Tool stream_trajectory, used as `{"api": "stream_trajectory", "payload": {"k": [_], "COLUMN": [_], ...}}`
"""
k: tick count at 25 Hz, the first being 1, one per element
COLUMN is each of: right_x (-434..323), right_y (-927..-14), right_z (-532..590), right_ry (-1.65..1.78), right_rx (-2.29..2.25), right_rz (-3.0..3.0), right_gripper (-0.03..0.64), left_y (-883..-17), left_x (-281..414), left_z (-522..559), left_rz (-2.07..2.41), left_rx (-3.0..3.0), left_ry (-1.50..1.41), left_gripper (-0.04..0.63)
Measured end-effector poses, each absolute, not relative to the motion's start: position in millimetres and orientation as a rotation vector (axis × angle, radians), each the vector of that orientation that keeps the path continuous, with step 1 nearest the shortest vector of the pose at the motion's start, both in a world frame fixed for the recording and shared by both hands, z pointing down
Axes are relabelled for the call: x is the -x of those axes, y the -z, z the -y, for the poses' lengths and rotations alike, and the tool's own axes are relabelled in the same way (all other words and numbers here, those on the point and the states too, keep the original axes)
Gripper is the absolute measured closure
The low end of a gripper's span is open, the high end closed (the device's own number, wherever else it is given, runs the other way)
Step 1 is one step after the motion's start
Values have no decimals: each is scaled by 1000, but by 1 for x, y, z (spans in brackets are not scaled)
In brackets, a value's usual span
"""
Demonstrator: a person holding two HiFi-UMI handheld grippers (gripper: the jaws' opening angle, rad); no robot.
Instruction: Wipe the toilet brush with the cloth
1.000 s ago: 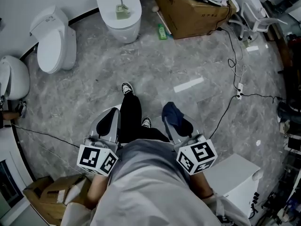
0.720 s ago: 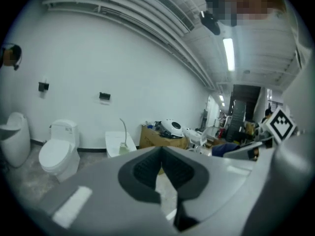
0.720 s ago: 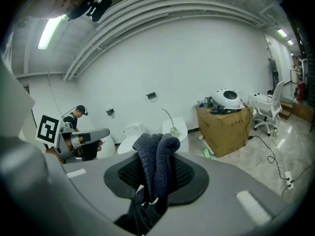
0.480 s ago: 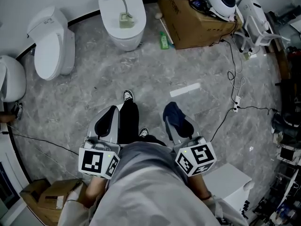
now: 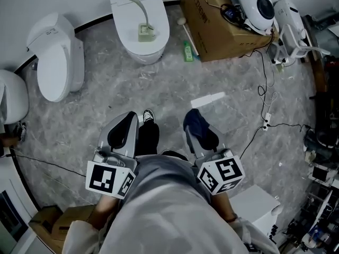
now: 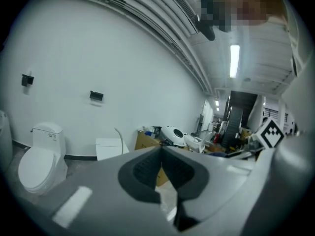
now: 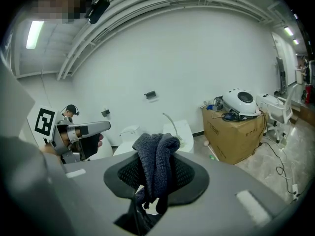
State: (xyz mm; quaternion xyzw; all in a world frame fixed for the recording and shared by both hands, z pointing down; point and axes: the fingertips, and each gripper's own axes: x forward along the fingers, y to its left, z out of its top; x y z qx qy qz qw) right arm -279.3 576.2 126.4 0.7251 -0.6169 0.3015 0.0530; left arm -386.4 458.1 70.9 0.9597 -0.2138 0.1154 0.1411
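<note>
The toilet brush [image 5: 142,21] has a curved pale handle and a small square base, and rests on the closed lid of a white toilet [image 5: 130,7] at the top of the head view. It is far ahead of both grippers. Its handle [image 6: 118,137] shows faintly in the left gripper view and again as the brush handle [image 7: 170,123] in the right gripper view. My right gripper [image 5: 194,121] is shut on a dark blue knitted cloth [image 7: 155,159], which bunches over the jaw tips. My left gripper [image 5: 129,119] is shut with nothing in it, held beside the person's leg.
A second white toilet [image 5: 55,57] and a third fixture [image 5: 10,95] stand at the left. A cardboard box [image 5: 222,23] with a white device [image 5: 262,4] is at the top right, a green bottle [image 5: 188,50] beside it. Cables [image 5: 265,107] trail on the right. A white box [image 5: 257,205] sits at the lower right.
The person has stepped forward: the toilet with the brush sits lower and larger in the head view. Both grippers keep the same pose, the cloth still in the right one.
</note>
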Motion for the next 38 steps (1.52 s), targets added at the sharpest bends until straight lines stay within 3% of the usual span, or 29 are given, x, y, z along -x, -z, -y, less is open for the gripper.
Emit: {"api": "stream_trajectory", "payload": {"k": [12, 24, 38], "right_x": [255, 214, 87], "right_y": [-123, -130, -142], "right_z": [-473, -440, -312], "right_ry": [-921, -1012, -985], "right_rx": [-2126, -2173, -2073], "right_rz": [1860, 1891, 2033], "right_gripper": [503, 500, 500], "left_y": [-61, -70, -85], "left_x": [363, 343, 235], "left_z": [-355, -321, -203], "left_rz": [620, 645, 862], "left_rx": [-2777, -2742, -2685], "left_ry": [-225, -237, -259], "left_gripper": [595, 595, 595]}}
